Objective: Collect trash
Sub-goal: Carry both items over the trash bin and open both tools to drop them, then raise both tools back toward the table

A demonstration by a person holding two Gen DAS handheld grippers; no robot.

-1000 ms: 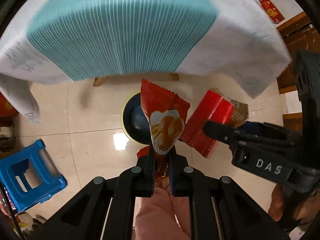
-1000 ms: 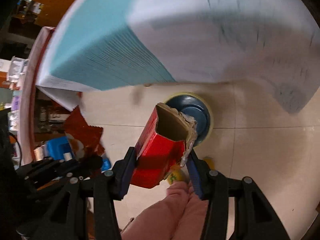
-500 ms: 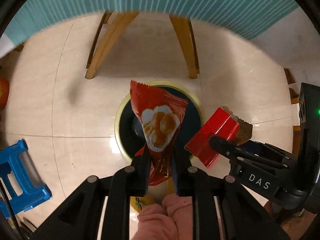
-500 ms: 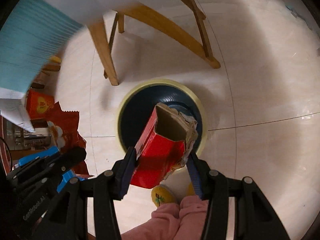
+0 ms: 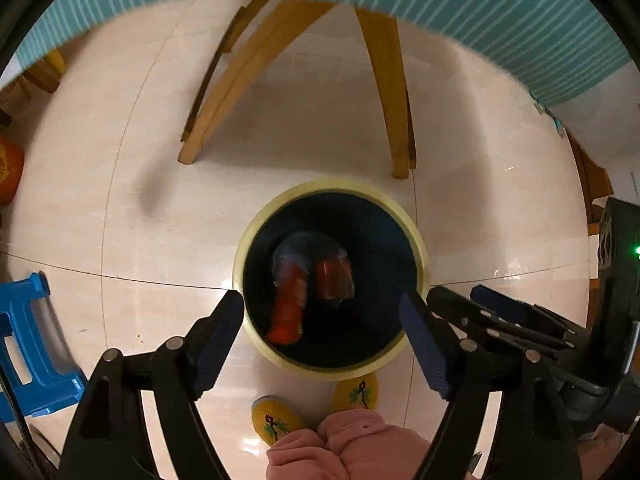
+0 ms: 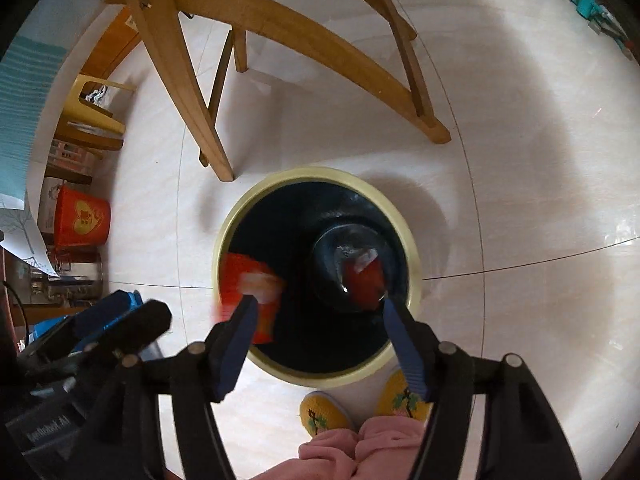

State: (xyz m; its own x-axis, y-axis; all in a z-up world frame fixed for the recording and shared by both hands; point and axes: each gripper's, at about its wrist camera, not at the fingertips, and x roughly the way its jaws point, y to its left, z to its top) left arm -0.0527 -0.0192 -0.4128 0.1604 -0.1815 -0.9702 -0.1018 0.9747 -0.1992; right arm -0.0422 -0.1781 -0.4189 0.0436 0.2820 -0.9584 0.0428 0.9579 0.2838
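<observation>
Wrapper [image 5: 286, 312]: red snack packet inside the bin; blurred. Long axis runs near to far in the left view, its far end leaning slightly right. In the right view it shows at the bin's left inner wall [image 6: 250, 292].
Box [image 5: 333, 280]: red carton, deeper in the bin, just right of the wrapper; blurred. In the right view [image 6: 365, 282] it sits over the bin's round bottom. Which way its open end points cannot be told.
Bin [image 5: 416, 236]: round, pale yellow rim, dark inside, standing upright on the floor. One bin.
Left gripper [image 5: 322, 316]: jaws have just been opening; now spread wide, one finger to each side of the bin mouth, nothing between them.
Right gripper [image 6: 316, 312]: jaws have just been opening; now wide apart above the bin, gripping nothing.
Floor [image 5: 120, 208]: glossy cream tiles with thin dark joints.
Table legs [image 5: 224, 92]: curved wood, on the far side of the bin, under a teal striped cloth [image 5: 500, 12].
Stool [image 5: 28, 348]: blue plastic, near left. One.
Red bucket [image 6: 82, 216]: far left in the right view, among shelf clutter.
Slippers [image 5: 356, 392]: two, yellow, just near the bin, below pink trouser legs [image 5: 348, 448].
Count: two trash items, two grippers.
</observation>
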